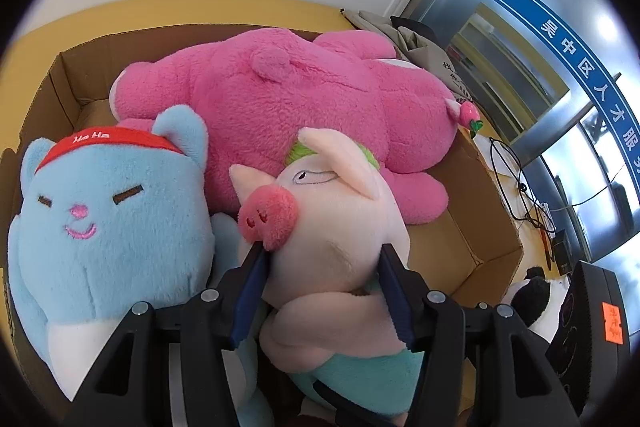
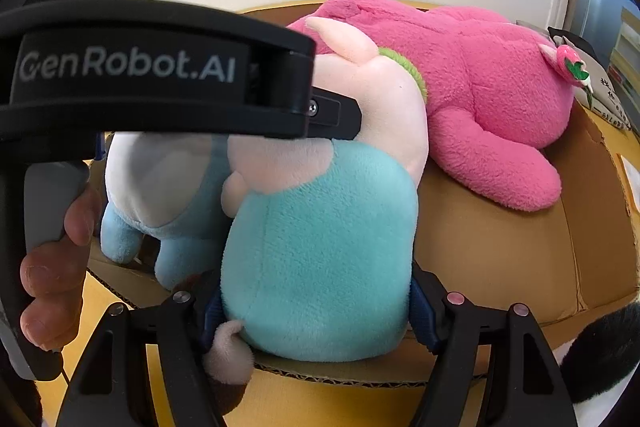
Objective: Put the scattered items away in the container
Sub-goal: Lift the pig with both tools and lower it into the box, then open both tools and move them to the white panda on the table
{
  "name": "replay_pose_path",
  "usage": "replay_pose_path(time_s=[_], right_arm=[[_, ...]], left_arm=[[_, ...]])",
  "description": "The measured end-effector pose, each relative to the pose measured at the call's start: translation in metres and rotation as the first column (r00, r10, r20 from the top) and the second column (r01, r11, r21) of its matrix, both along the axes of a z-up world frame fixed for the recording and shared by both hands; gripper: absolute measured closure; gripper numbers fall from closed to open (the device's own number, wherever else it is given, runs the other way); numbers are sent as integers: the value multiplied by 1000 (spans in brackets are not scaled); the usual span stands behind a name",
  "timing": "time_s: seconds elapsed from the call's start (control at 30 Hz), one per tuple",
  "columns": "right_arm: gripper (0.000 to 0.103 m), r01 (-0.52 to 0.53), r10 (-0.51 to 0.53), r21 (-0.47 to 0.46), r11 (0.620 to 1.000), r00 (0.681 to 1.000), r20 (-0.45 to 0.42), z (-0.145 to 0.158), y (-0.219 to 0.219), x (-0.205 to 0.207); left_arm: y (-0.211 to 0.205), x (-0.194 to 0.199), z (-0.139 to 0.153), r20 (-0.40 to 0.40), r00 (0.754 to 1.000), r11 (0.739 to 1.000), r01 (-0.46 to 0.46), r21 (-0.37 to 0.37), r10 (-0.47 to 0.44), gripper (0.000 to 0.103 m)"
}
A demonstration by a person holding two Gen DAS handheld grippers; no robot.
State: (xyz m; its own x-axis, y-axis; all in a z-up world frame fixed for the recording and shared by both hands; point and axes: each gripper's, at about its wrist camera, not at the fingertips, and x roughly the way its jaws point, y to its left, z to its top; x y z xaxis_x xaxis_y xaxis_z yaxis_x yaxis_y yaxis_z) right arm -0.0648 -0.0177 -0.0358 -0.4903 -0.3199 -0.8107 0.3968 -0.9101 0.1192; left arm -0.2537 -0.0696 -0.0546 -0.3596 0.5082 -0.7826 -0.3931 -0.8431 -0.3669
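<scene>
A pale pink pig plush (image 1: 332, 227) in teal shorts (image 2: 320, 251) hangs over the cardboard box (image 1: 472, 227). My left gripper (image 1: 320, 259) is shut on the pig's head and neck. My right gripper (image 2: 316, 307) is shut on the pig's teal lower body, above the box's near wall (image 2: 500, 259). A large hot-pink bear plush (image 1: 304, 99) lies in the box, one leg over the rim (image 2: 500, 167). A blue cat plush (image 1: 108, 219) with a red headband sits in the box at left. The left gripper's body (image 2: 152, 75) and the hand holding it fill the right wrist view's left side.
A black-and-white panda plush (image 1: 536, 291) lies outside the box at right; it also shows in the right wrist view (image 2: 600, 367). The box stands on a yellow table (image 1: 240, 7). Black cables (image 1: 520, 187), a grey bag (image 1: 420, 43) and a glass door lie to the right.
</scene>
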Motion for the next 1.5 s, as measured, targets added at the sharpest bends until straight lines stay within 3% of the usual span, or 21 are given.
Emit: replay_pose_path(time_s=[0.13,0.2,0.33,0.4,0.43,0.47,0.63,0.73,0.8,0.97,1.13,1.27,1.5], right_arm=[[17,6,-6,2,1000,1000,-2,0,0,16],[8,11,-11,-10,1000,1000,11,1,1,21],[5,-12,12,-43,999,1000,-9,17,9,44],[2,-12,9,-54,998,999,-46,31,17,60],[2,-10,6,-63,998,998,-63,39,21,68],[0,-12,6,-78,997,997,-79,47,26,76],[0,-36,13,-111,993,980,-199,89,82,73],[0,-44,14,-99,994,958,-286,123,85,91],[0,-45,18,-70,997,941,-337,143,85,110],[0,-65,48,-33,997,930,-365,151,98,132],[0,-52,34,-46,998,944,-329,138,110,135],[0,-46,27,-60,997,956,-293,124,124,130],[0,44,-72,-116,992,964,-255,102,197,118]], left_arm=[[-3,11,5,-12,1000,1000,-8,24,8,43],[-8,18,12,-27,999,999,-24,26,25,42],[-31,47,47,-134,985,994,-107,39,111,44],[-46,73,75,-204,961,982,-176,66,186,38],[-52,87,87,-234,946,974,-214,74,226,23],[-56,100,98,-262,930,966,-248,75,259,19],[-63,163,136,-405,850,937,-347,52,337,19],[-62,190,140,-441,826,930,-361,61,350,19],[-60,201,139,-439,835,938,-341,64,333,19],[-49,222,139,-430,846,947,-309,84,315,19],[-28,231,131,-420,872,966,-249,63,252,19],[-14,229,114,-352,912,978,-195,78,210,19],[2,219,86,-262,953,984,-122,130,152,19]])
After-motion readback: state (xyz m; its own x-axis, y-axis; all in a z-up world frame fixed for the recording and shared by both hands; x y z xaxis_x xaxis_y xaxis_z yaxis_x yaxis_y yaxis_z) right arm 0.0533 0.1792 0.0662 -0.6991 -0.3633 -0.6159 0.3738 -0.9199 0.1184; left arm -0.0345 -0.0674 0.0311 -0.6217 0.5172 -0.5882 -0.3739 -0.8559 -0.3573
